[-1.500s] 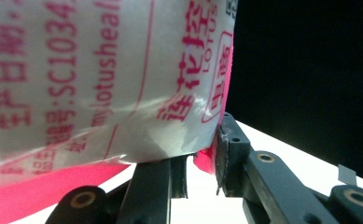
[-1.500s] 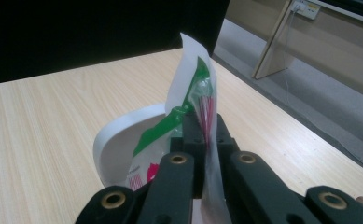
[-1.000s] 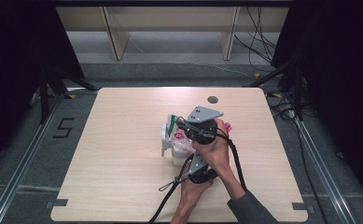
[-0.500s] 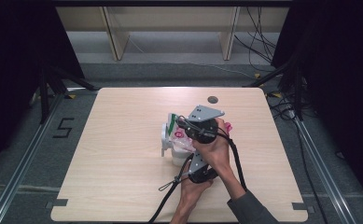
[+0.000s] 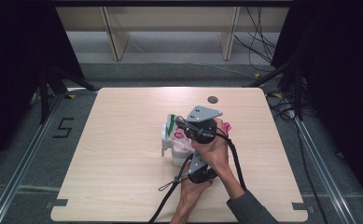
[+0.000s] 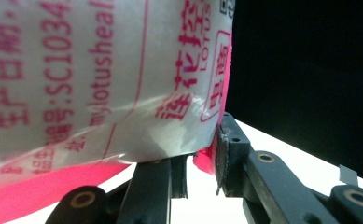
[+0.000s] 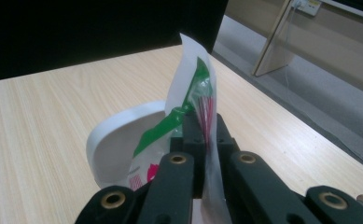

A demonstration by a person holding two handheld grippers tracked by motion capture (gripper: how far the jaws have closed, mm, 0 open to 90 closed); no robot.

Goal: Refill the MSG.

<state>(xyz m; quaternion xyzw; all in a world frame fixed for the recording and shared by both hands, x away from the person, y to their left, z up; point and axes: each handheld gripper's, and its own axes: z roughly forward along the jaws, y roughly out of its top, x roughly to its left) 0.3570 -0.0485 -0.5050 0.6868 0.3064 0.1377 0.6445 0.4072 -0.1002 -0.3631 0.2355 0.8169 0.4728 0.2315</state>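
Near the desk's (image 5: 123, 186) middle, the right gripper (image 7: 202, 128) pinches the top edge of the white-pink-green plastic packet (image 7: 195, 88); the left gripper (image 6: 202, 158) clamps its lower pink edge, above the white cup (image 7: 118, 140).

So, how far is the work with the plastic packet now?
Done: both tongs grip the packet over the white cup; the right tongs pinch its top edge, the left tongs its pink bottom edge. Left: opening it; no tear is visible yet.
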